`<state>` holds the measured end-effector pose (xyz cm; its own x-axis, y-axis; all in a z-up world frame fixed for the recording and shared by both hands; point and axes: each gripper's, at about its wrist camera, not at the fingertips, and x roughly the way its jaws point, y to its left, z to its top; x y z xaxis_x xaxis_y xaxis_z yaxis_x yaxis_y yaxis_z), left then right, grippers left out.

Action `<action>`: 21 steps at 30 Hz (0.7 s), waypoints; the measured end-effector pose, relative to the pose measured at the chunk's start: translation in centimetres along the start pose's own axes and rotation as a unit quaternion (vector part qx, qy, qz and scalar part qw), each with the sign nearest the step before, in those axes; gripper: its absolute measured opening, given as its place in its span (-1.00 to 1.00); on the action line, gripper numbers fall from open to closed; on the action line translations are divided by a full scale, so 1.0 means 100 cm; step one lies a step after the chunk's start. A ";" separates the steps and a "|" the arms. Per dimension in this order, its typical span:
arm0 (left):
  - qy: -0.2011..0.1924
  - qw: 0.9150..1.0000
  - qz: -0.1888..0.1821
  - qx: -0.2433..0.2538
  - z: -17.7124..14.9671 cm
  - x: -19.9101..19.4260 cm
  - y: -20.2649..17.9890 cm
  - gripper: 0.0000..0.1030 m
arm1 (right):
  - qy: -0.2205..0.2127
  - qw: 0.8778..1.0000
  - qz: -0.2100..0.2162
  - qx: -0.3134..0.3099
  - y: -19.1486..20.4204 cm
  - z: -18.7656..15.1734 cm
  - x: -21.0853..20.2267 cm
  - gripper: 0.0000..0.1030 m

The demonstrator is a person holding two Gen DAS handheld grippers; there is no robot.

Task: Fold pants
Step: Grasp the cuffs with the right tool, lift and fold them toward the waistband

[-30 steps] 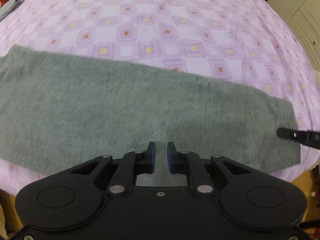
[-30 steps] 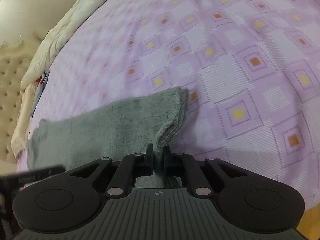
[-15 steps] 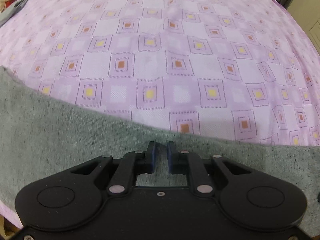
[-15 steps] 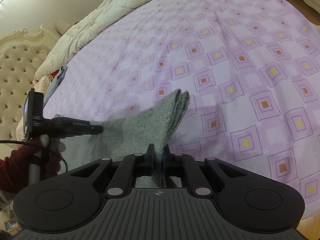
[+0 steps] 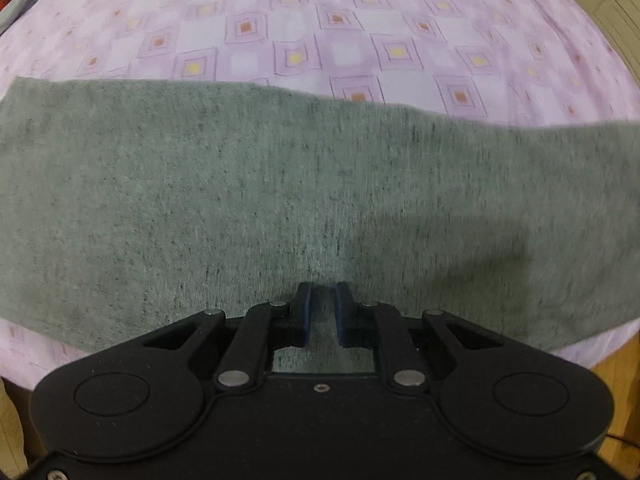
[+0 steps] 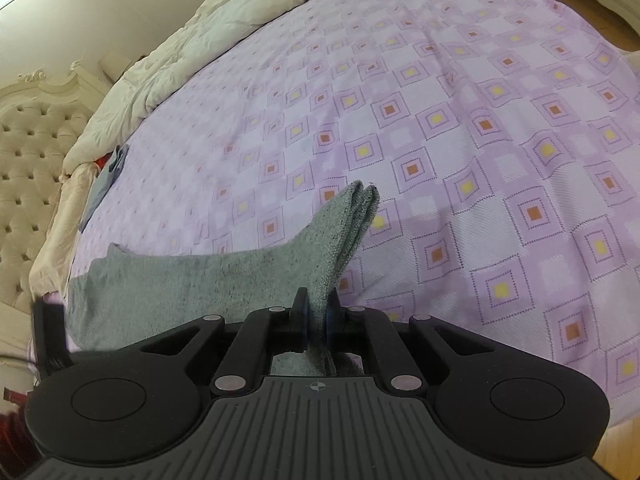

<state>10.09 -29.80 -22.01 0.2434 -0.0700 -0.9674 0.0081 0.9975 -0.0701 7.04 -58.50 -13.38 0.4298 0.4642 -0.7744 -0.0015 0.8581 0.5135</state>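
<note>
Two tongs are at work: the right tongs (image 6: pixel 316 316) are pinched on one end of the pants (image 6: pixel 208 284), lifted off the bed (image 6: pixel 480 160); the left tongs (image 5: pixel 322 308) hover slightly parted, gripping nothing. Soft, limp, light knit — best gripped at stacked edges.

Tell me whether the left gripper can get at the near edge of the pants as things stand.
Probably yes. The left gripper hangs right above the grey pants, jaws slightly parted with nothing between them, and no object lies between it and the cloth's near edge.

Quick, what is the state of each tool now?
Left tool: slightly open, holding nothing, above the gray pants.
Right tool: closed on the pants' end.
</note>
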 end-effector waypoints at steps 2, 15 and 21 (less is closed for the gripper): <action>0.002 1.000 -0.005 0.022 0.002 -0.001 -0.002 -0.66 | -0.005 1.000 -0.010 -0.003 0.006 -0.001 -0.002 -0.85; -0.051 0.997 -0.047 0.019 0.011 -0.052 0.125 -0.61 | -0.065 0.994 -0.056 -0.061 0.167 0.002 -0.027 -0.85; -0.052 0.998 -0.041 0.020 0.006 -0.071 0.207 -0.61 | -0.063 0.993 -0.032 -0.099 0.265 -0.008 0.023 -0.85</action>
<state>9.09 -8.64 -16.48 0.3405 -0.1518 -0.9279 0.0697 0.9882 -0.1361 7.31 -34.54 -1.87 0.5440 0.3868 -0.7446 -0.1425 0.9171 0.3723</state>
